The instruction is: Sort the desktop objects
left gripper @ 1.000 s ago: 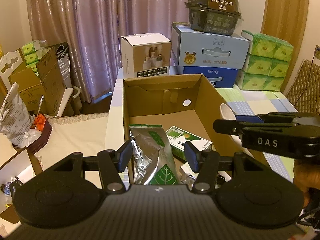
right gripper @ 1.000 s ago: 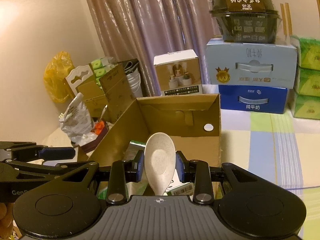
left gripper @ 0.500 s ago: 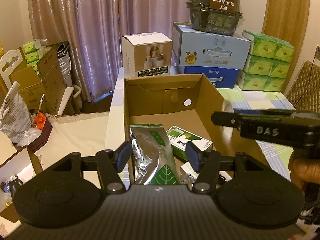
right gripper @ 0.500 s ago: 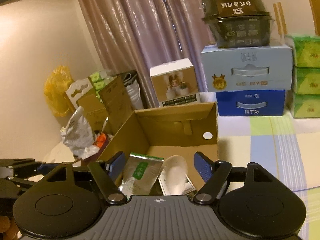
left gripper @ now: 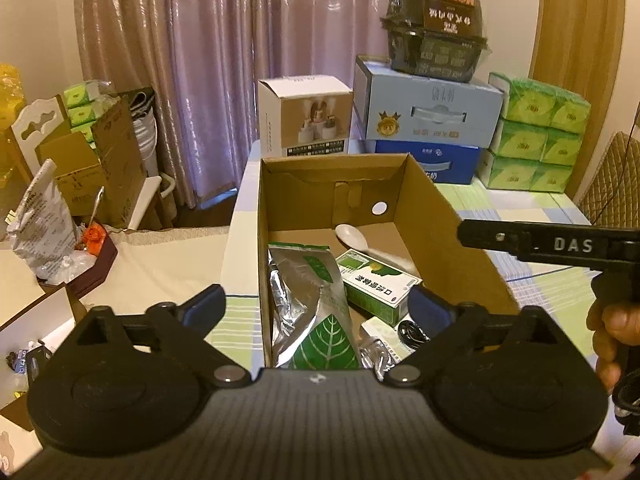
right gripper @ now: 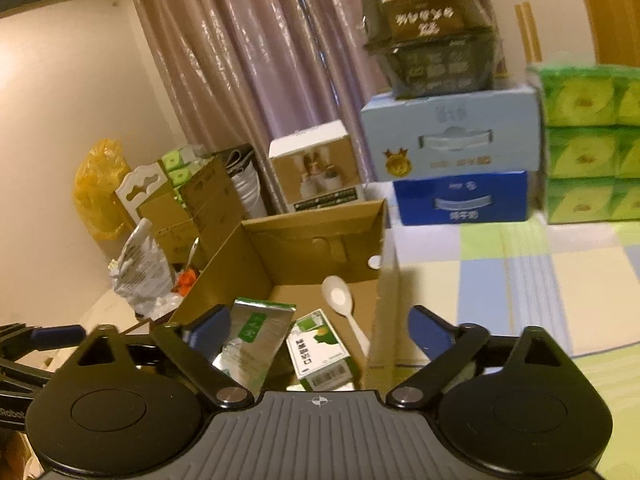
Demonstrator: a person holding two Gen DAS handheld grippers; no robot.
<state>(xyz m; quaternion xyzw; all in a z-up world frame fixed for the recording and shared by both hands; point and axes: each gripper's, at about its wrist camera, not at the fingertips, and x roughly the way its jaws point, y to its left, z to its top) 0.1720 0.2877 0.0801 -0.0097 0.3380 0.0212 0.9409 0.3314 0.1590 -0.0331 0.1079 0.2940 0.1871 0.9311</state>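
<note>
My left gripper [left gripper: 316, 310] sits at the near end of the cardboard box [left gripper: 436, 216], jaws spread wide and holding nothing. My right gripper [right gripper: 320, 334] is positioned at the near right corner of the same box, jaws likewise spread wide and empty; its body also shows at the right edge of the left wrist view. Inside the box, nearest to me, a silver foil pouch with a green leaf print [left gripper: 310, 300] lies lengthwise along the left wall. Just right of it rests a green and white carton [left gripper: 378, 286]. A coiled black cable [left gripper: 410, 332] lies at the near right corner. Farther in, the white spoon [left gripper: 354, 238] lies on the box floor, bowl toward the far wall, handle running back to the carton. Beyond the box, on the counter [right gripper: 500, 280], stand a white product box [left gripper: 306, 114], stacked blue cartons [left gripper: 428, 116] and green tissue packs [left gripper: 536, 136].
</note>
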